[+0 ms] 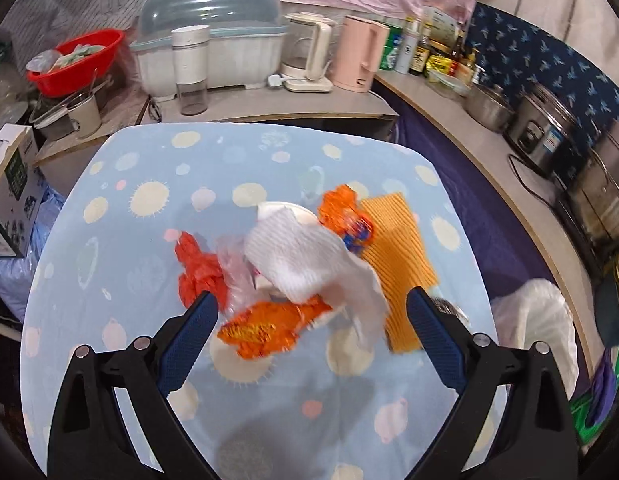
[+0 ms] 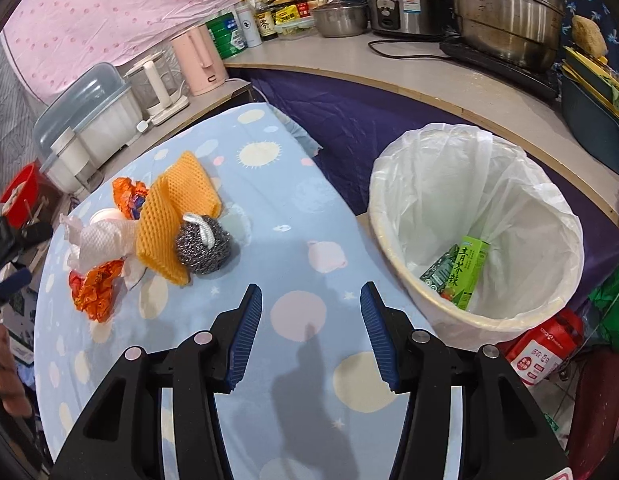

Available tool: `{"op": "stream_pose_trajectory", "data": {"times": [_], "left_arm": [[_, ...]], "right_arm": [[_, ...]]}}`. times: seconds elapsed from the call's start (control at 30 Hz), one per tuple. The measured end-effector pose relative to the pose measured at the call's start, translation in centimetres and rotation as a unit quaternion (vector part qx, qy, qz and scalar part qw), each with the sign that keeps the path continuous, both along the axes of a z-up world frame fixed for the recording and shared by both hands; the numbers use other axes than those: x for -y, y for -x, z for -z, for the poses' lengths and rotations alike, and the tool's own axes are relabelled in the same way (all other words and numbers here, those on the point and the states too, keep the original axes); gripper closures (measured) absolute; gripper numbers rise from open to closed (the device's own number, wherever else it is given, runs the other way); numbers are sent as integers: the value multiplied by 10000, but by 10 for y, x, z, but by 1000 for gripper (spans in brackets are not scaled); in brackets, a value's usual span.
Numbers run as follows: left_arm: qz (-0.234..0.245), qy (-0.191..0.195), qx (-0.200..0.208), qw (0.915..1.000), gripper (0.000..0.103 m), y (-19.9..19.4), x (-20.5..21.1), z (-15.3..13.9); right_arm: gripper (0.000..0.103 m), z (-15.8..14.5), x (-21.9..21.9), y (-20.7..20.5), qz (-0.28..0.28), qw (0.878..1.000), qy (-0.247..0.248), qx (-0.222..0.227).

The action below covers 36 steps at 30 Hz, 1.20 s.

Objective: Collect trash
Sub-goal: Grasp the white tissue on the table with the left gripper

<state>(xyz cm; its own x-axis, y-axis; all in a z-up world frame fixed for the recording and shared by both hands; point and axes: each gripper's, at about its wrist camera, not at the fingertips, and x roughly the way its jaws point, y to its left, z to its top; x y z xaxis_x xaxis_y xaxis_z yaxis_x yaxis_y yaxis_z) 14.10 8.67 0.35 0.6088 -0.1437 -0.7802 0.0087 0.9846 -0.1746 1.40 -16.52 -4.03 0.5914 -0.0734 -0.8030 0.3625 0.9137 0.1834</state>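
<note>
Blue tablecloth (image 1: 149, 240), trash pile (image 1: 301, 264), left gripper (image 1: 311, 310) fingers wide

A: The tablecloth (image 2: 293, 216) is pale blue, dotted with cream suns and pink planets.

B: On it, 2 orange foil wrappers (image 1: 269, 328), a red bag (image 1: 197, 268), a white paper towel (image 1: 309, 256) and a yellow-orange honeycomb mesh (image 2: 169, 216).

A: Silver-grey scourer (image 2: 203, 246); white bin liner (image 2: 469, 200) holding a green carton (image 2: 465, 276).
</note>
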Motion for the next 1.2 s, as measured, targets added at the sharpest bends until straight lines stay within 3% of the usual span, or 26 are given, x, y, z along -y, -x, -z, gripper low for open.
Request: {"op": "stream_pose_trajectory", "data": {"times": [0.1, 0.2, 0.27, 0.3, 0.43, 0.47, 0.7, 0.93, 1.2], "left_arm": [[-69, 135, -86, 9998, 14, -20, -6, 3], [-53, 317, -242, 9992, 25, -36, -9, 8], [-6, 409, -390, 9984, 46, -44, -9, 13], [70, 464, -465, 9978, 51, -46, -8, 16], [344, 630, -616, 9955, 96, -43, -7, 22], [383, 643, -600, 9954, 99, -41, -8, 22], [519, 531, -406, 9964, 102, -14, -17, 11], [557, 433, -491, 9963, 102, 4, -27, 14], [550, 376, -594, 9960, 102, 12, -33, 23]], "right_arm": [[53, 1, -9, -4, -106, 9999, 7, -18], [53, 2, -21, -11, -255, 9997, 12, -53], [53, 3, -30, -16, -387, 9992, -12, -66], [53, 3, -34, -18, -447, 9990, -19, -61], [53, 3, -56, -31, -742, 9972, -43, -37], [53, 3, -60, -33, -808, 9967, -56, -30], [53, -2, -99, -54, -1337, 9909, -141, 54], [54, -2, -131, -81, -1637, 9863, -52, 175], [56, 26, -128, -95, -1612, 9867, -62, -179]]}}
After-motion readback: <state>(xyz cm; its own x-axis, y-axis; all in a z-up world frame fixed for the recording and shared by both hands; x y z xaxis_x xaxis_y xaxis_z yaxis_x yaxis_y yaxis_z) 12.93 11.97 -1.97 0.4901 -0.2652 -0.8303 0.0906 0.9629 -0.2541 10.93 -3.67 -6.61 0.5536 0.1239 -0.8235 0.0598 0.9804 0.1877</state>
